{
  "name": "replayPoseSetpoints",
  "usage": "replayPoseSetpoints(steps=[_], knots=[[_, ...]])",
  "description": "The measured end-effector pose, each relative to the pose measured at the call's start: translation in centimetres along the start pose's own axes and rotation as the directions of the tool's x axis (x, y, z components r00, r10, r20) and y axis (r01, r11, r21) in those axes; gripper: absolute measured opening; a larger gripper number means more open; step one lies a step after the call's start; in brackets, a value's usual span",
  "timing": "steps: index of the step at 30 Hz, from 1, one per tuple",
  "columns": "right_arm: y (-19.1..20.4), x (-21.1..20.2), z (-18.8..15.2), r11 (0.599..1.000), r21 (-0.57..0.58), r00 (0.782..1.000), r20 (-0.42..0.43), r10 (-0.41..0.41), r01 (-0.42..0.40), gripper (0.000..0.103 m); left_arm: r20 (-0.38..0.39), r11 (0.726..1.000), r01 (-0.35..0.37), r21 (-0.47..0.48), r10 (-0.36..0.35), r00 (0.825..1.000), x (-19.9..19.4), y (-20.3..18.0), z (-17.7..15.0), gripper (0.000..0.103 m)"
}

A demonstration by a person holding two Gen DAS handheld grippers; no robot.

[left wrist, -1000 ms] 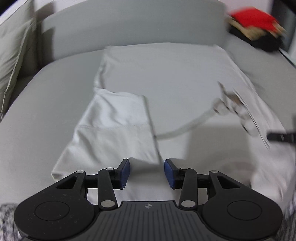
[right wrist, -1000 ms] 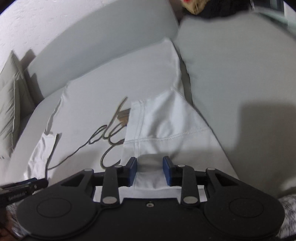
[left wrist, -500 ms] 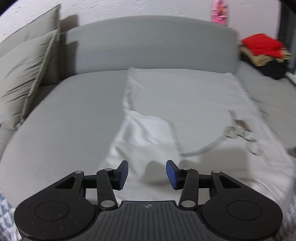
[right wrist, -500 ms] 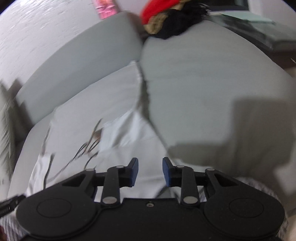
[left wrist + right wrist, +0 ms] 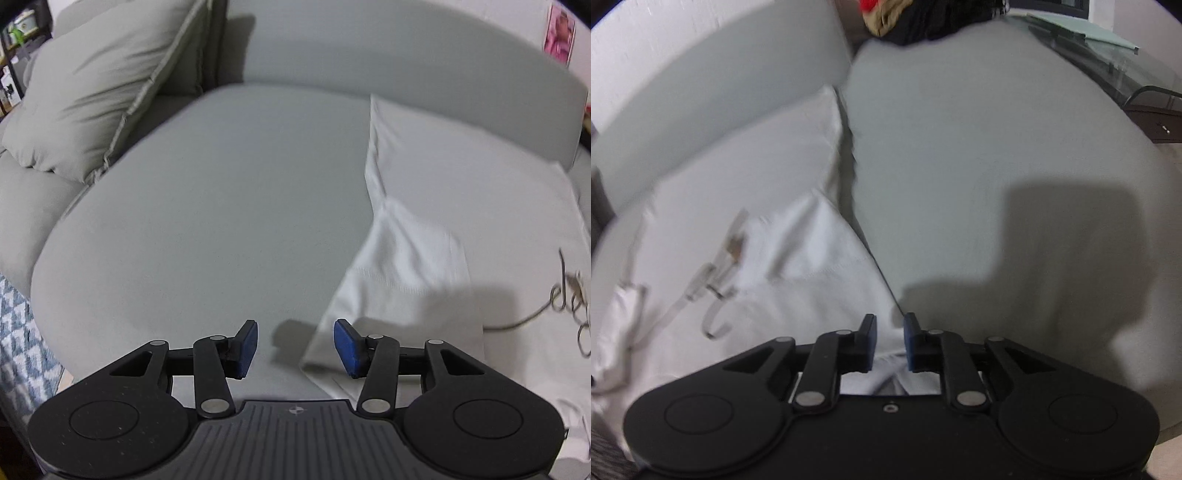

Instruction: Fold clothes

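A white T-shirt (image 5: 461,229) with a silver script print (image 5: 570,295) lies flat on the grey sofa seat (image 5: 221,206), both sleeves folded in over the body. My left gripper (image 5: 294,349) is open and empty, just above the seat by the folded left sleeve's (image 5: 399,280) near corner. In the right wrist view the shirt (image 5: 746,206) fills the left half. My right gripper (image 5: 889,341) is open with a narrow gap and empty, over the near edge of the folded right sleeve (image 5: 827,258).
Grey cushions (image 5: 96,85) lean at the sofa's left end. A heap of red, tan and black clothes (image 5: 916,18) sits at the far right end. A glass table (image 5: 1108,48) stands to the right. A patterned rug (image 5: 18,354) lies on the floor at left.
Both grippers have swung outward, the left one to the left and the right one to the right, each now at a side edge of the shirt. The shirt has not moved.
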State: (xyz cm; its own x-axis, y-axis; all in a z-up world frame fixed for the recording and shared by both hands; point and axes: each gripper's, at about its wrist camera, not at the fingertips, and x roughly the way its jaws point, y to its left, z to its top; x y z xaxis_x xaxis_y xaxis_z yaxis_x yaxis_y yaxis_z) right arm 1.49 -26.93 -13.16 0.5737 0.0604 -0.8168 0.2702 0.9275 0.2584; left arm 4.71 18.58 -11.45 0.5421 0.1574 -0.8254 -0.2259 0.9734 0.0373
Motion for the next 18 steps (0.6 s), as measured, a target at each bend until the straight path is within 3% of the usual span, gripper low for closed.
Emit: replayPoseSetpoints(steps=[2, 5, 8, 9, 11, 14, 16, 18], knots=[[0.2, 0.0, 0.7, 0.998, 0.022, 0.999, 0.02, 0.05, -0.051, 0.017, 0.017, 1.0, 0.012, 0.002, -0.012, 1.0, 0.4, -0.3, 0.7, 0.04], [1.8, 1.5, 1.7, 0.992, 0.03, 0.993, 0.016, 0.119, -0.12, 0.017, 0.007, 0.999, 0.023, 0.034, -0.023, 1.0, 2.6, -1.9, 2.0, 0.041], [3.9, 3.9, 2.2, 0.987, 0.014, 0.987, -0.019, 0.158, -0.157, 0.017, -0.137, 0.991, -0.1, 0.084, 0.111, 0.984, 6.2, -3.5, 2.5, 0.038], [4.4, 4.7, 2.3, 0.989, -0.004, 0.988, -0.043, 0.148, -0.148, 0.016, -0.131, 0.99, -0.107, 0.092, 0.118, 0.984, 6.0, -3.7, 2.6, 0.038], [5.0, 5.1, 2.0, 0.992, -0.045, 0.992, -0.063, 0.112, -0.115, 0.015, -0.114, 0.989, -0.107, 0.102, 0.118, 0.986, 5.2, -3.7, 2.7, 0.038], [5.2, 4.2, 2.0, 0.992, -0.057, 0.993, -0.046, 0.113, -0.116, 0.016, -0.025, 0.992, -0.092, 0.089, 0.095, 0.995, 3.2, -3.0, 2.6, 0.037], [5.0, 3.4, 2.3, 0.99, -0.039, 0.99, -0.022, 0.138, -0.139, 0.016, 0.067, 0.995, -0.049, 0.089, 0.043, 0.997, 2.2, -3.0, 3.0, 0.034], [5.0, 3.3, 3.1, 0.987, -0.02, 0.987, 0.007, 0.159, -0.159, 0.016, 0.103, 0.994, 0.02, 0.109, -0.032, 0.994, 2.3, -3.7, 3.7, 0.034]])
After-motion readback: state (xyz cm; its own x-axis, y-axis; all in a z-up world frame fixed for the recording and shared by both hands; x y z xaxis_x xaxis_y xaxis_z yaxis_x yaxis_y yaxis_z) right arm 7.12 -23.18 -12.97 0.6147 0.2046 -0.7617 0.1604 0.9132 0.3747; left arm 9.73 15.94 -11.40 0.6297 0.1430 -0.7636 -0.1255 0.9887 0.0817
